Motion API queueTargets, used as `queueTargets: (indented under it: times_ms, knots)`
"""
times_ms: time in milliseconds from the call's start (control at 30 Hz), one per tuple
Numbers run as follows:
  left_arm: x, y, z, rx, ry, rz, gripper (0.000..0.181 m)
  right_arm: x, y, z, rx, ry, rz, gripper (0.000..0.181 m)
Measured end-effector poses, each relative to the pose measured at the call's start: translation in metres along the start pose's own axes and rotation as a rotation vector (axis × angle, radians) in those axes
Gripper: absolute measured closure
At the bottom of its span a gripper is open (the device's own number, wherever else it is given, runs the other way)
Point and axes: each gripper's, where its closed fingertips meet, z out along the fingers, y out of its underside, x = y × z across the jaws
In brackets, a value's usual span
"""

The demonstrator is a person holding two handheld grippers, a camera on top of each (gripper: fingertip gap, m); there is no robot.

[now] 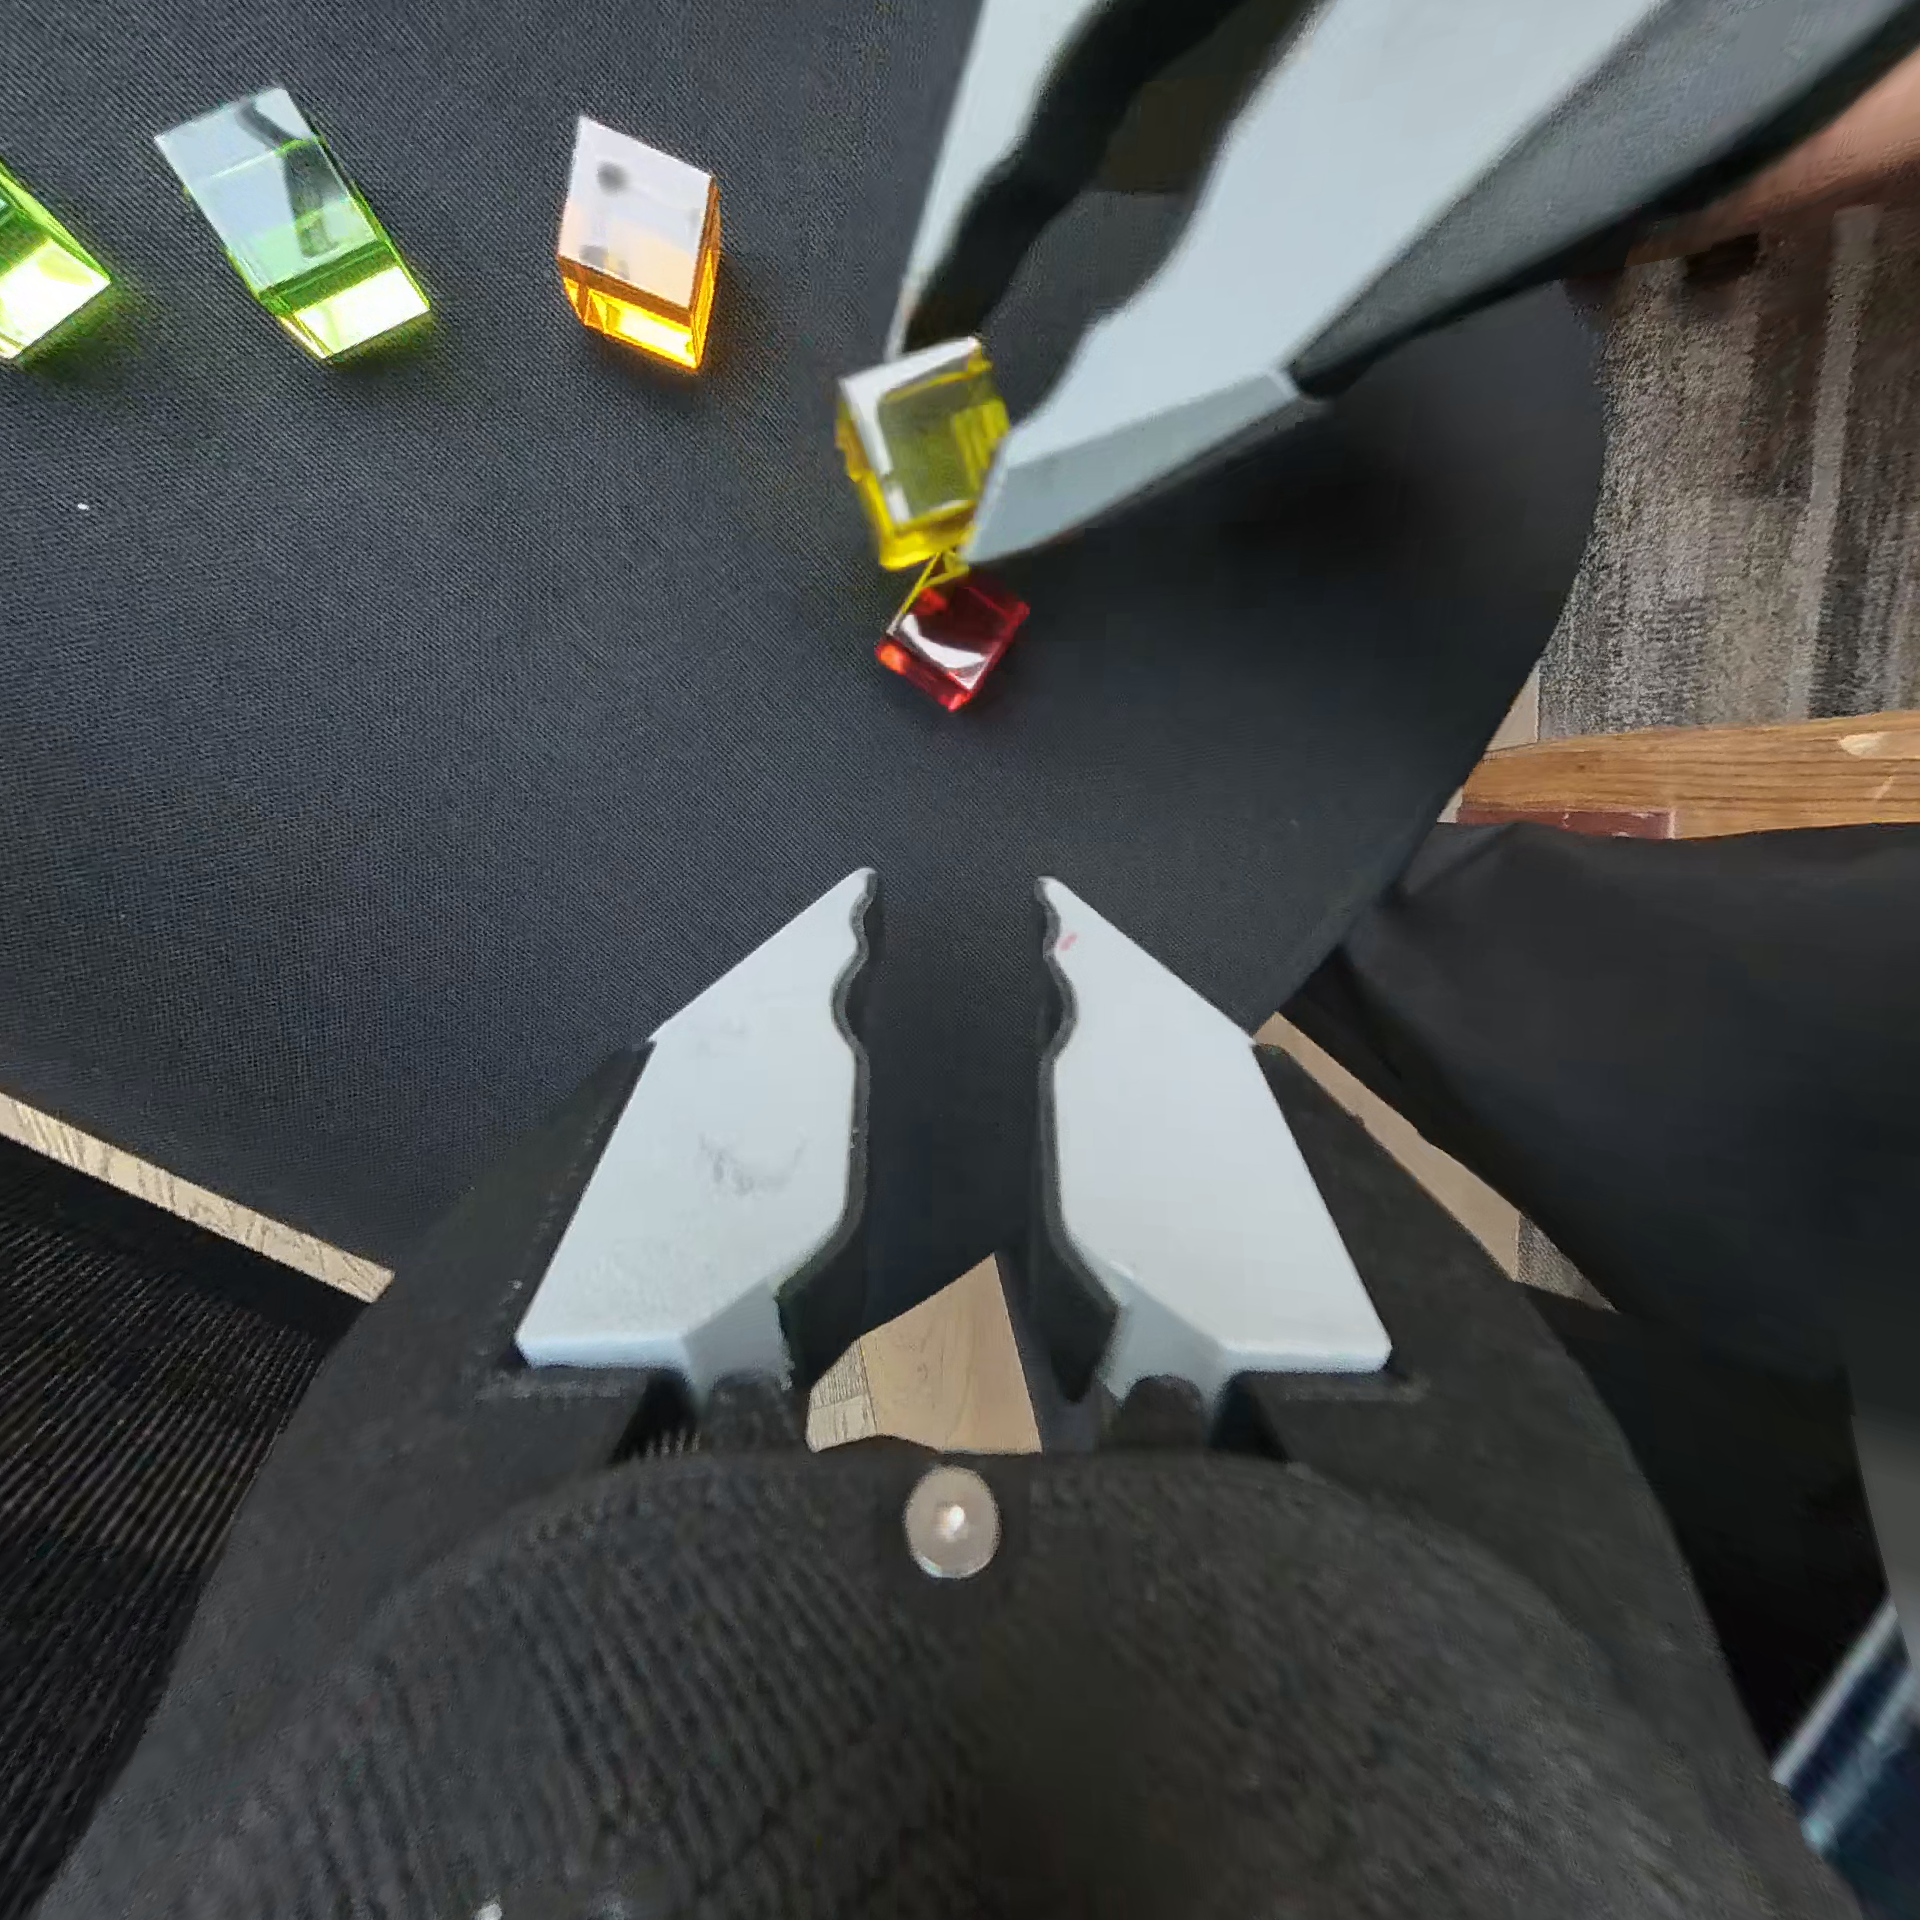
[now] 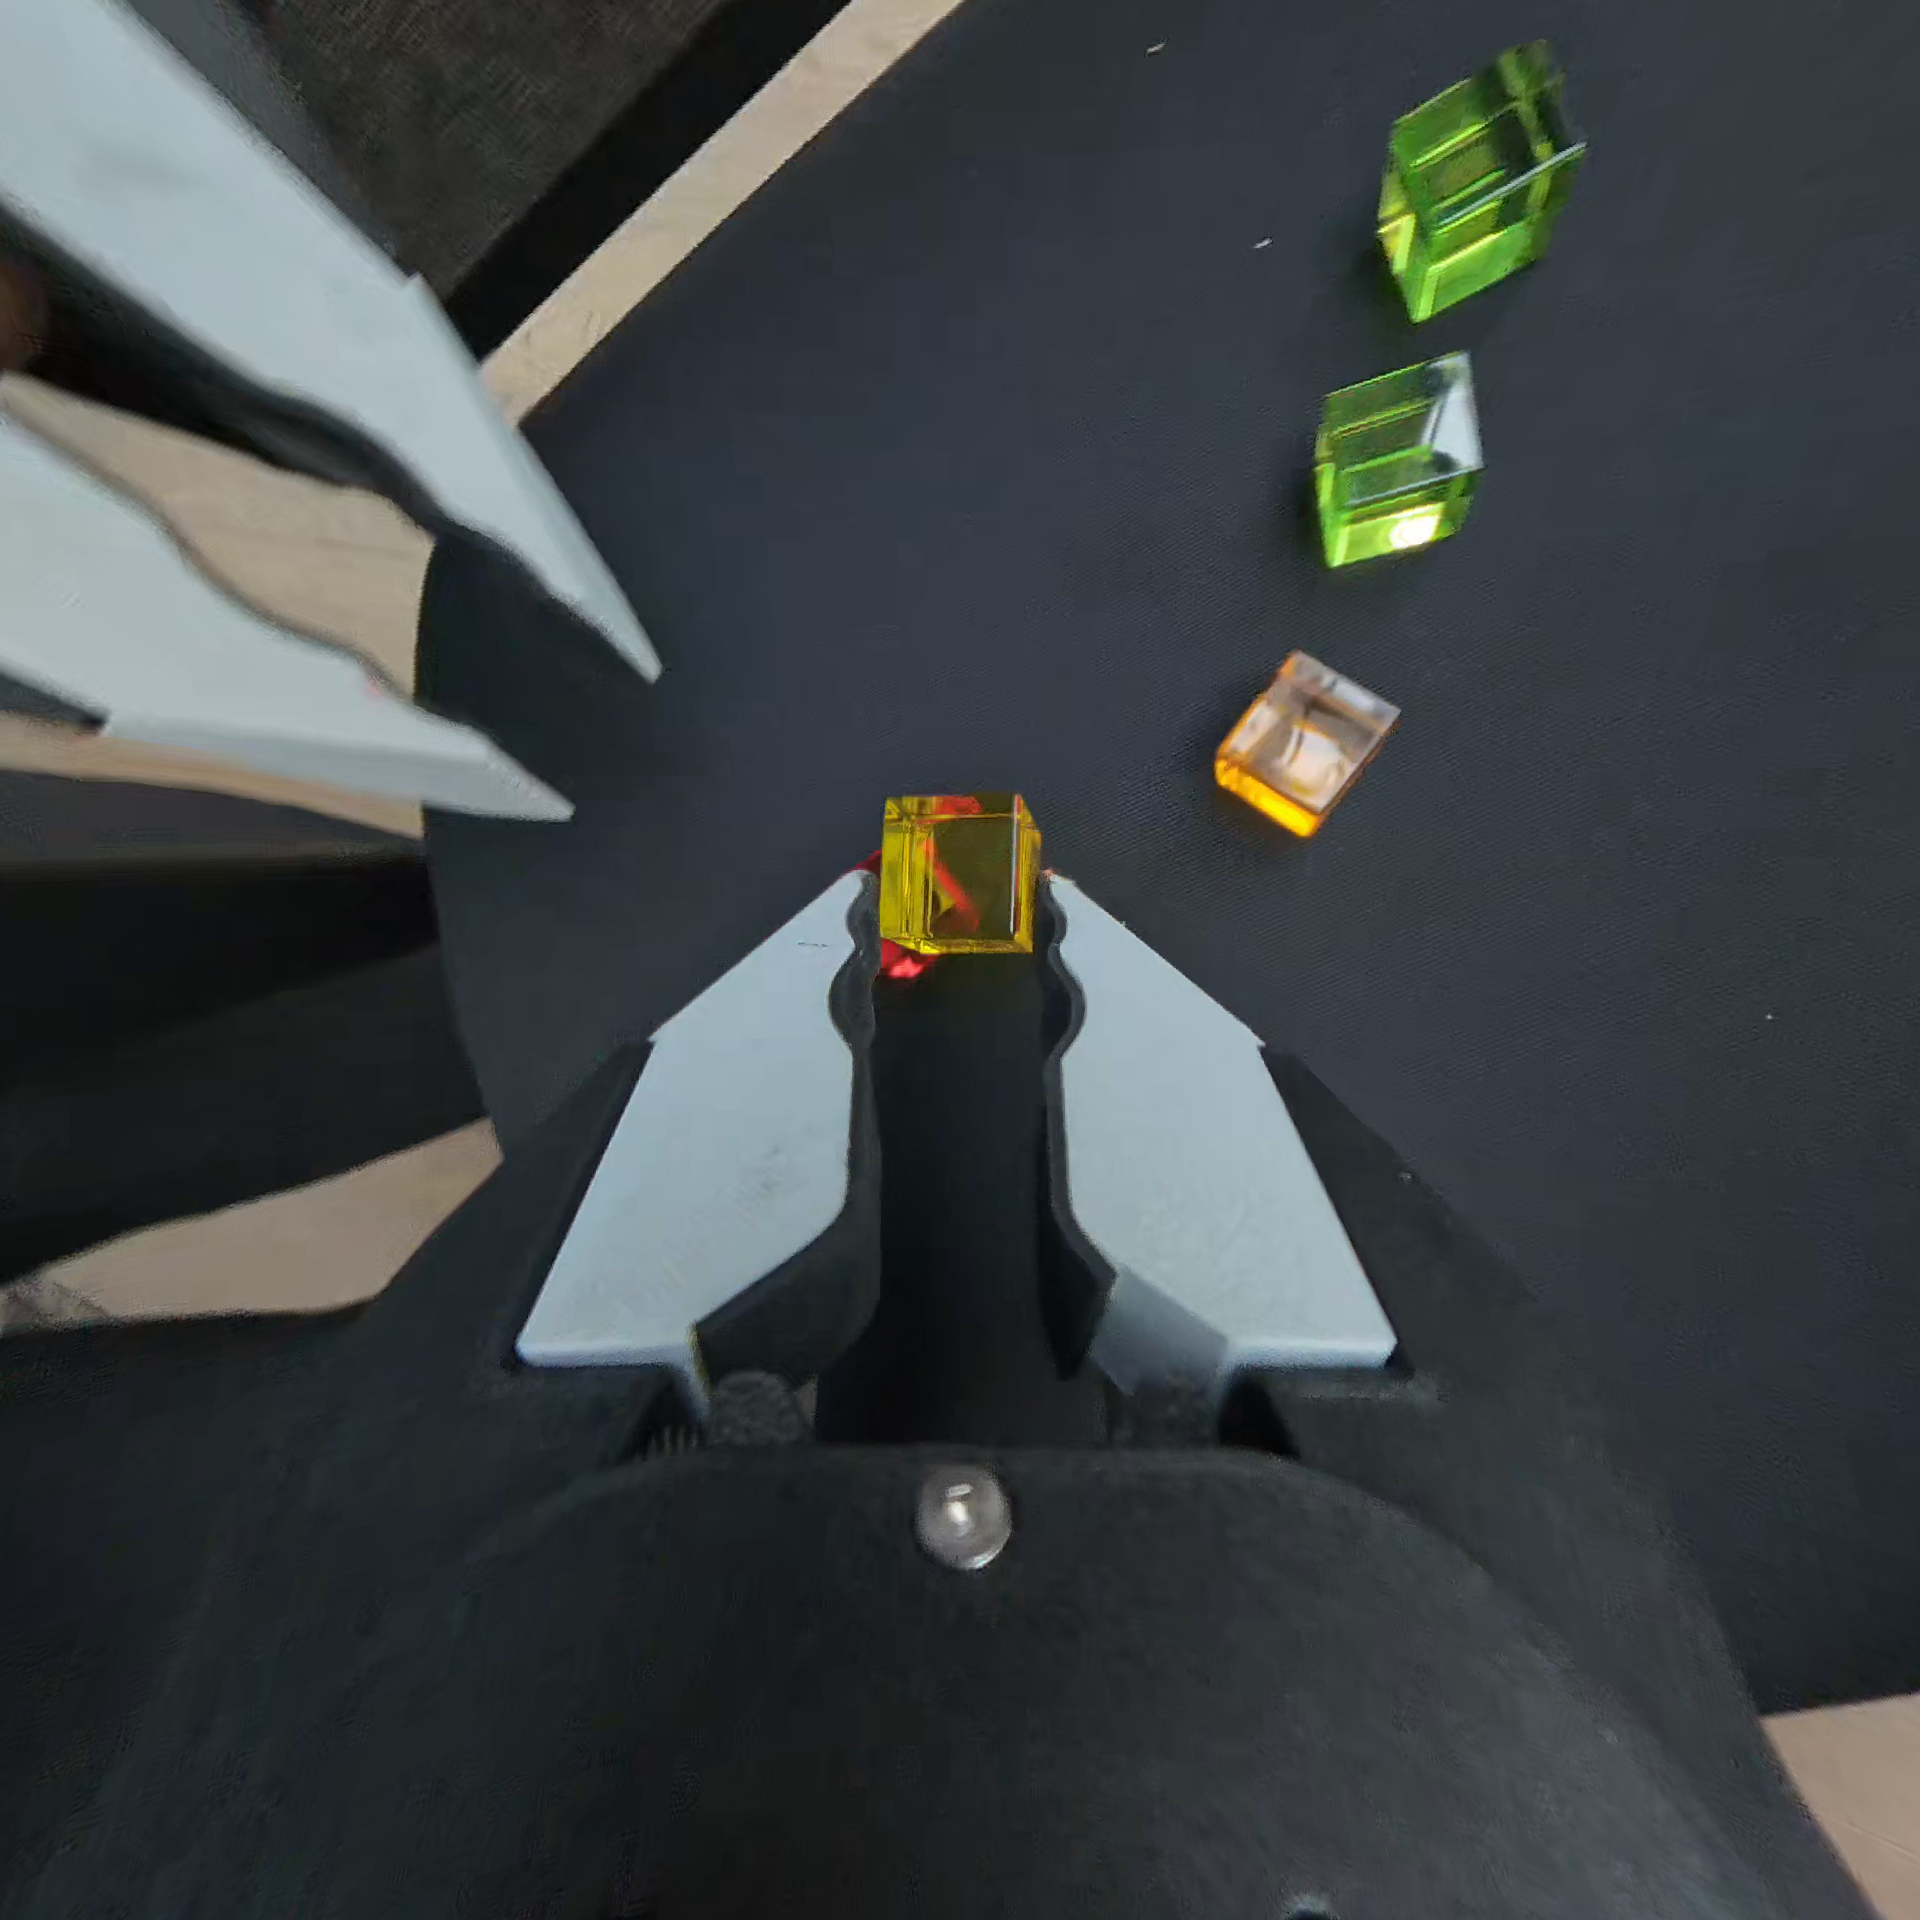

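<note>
right gripper (image 2: pixel 956 883): fingers clamped on yellow cube (image 2: pixel 958 875), held just above red cube (image 1: pixel 953 642)
left gripper (image 1: pixel 956 883): fingers parted, empty, near red cube
bench (image 1: pixel 416 675): orange block (image 1: pixel 639 241), two green blocks (image 2: pixel 1397 462) well apart

Count: five clear coloured blocks, two tools, one desk.

Blocks, by colour: one yellow block (image 2: pixel 958 875), one red block (image 1: pixel 953 641), one orange block (image 2: pixel 1306 741), two green blocks. First green block (image 2: pixel 1395 462) sits nearer the orange one; second green block (image 2: pixel 1481 179) lies beyond it, partly cut by the frame edge in the left wrist view. Red one mostly hidden behind the yellow in the right wrist view, plain in the left. Tools: two, left tool (image 1: pixel 956 883) and right tool (image 2: pixel 956 881), two pale fingers each. One desk (image 2: pixel 1143 312), one dark cloth over it.
</note>
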Motion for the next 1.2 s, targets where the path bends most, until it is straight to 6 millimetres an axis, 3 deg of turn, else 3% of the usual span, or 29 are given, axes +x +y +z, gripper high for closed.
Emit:
queueTargets:
  times_ms: [167, 400, 700, 833, 900, 967, 1067, 1200]
  knots:
    - [0.001, -0.002, 0.002, 0.013, 0.007, -0.006, 0.156, -0.021, 0.010, -0.004, -0.054, -0.051, -0.133, 0.154]
    - [0.001, 0.000, 0.004, 0.007, 0.021, -0.015, 0.155, -0.024, 0.017, 0.013, -0.097, -0.064, -0.166, 0.155]
    - [0.002, 0.000, 0.004, 0.012, 0.026, -0.015, 0.155, -0.020, 0.015, 0.010, -0.080, -0.039, -0.140, 0.149]
    - [0.002, 0.000, 0.004, 0.010, 0.025, -0.013, 0.155, -0.021, -0.001, -0.005, 0.005, -0.044, -0.097, 0.148]
    - [0.002, 0.000, 0.003, 0.013, 0.025, -0.017, 0.155, -0.006, -0.016, -0.019, 0.096, 0.002, -0.023, 0.150]
    - [0.002, 0.000, 0.004, 0.015, 0.028, -0.021, 0.156, 0.025, -0.025, -0.028, 0.147, 0.080, 0.087, 0.147]
    - [0.002, 0.000, 0.005, 0.014, 0.028, -0.021, 0.156, 0.066, -0.018, -0.016, 0.064, 0.165, 0.213, 0.138]
    - [0.002, 0.001, 0.004, 0.012, 0.029, -0.022, 0.157, 0.077, -0.023, 0.008, -0.010, 0.205, 0.217, 0.133]
